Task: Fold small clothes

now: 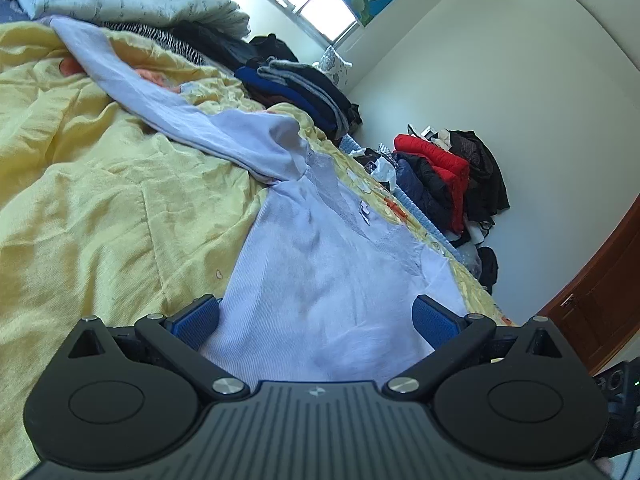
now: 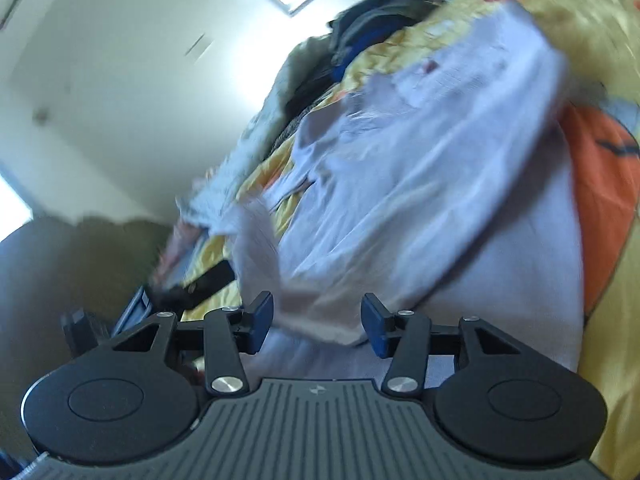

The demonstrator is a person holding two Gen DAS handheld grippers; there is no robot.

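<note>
Lilac top (image 1: 320, 264) on bed (image 1: 100, 208): soft, light, limp; pinch hem or sleeve cuff. Left gripper (image 1: 316, 316) jaws wide, right gripper (image 2: 318, 322) jaws parted, nothing gripped.

The right wrist view is motion-blurred; the pale shirt (image 2: 420, 184) smears against the yellow bedspread (image 2: 592, 12).

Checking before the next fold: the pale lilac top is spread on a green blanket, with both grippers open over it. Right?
Not quite: the blanket is yellow, not green, as the left wrist view shows plainly. The rest holds: the pale lilac top lies spread on it, and the left gripper and right gripper both stand open over the fabric, pads not pressing on it.
</note>
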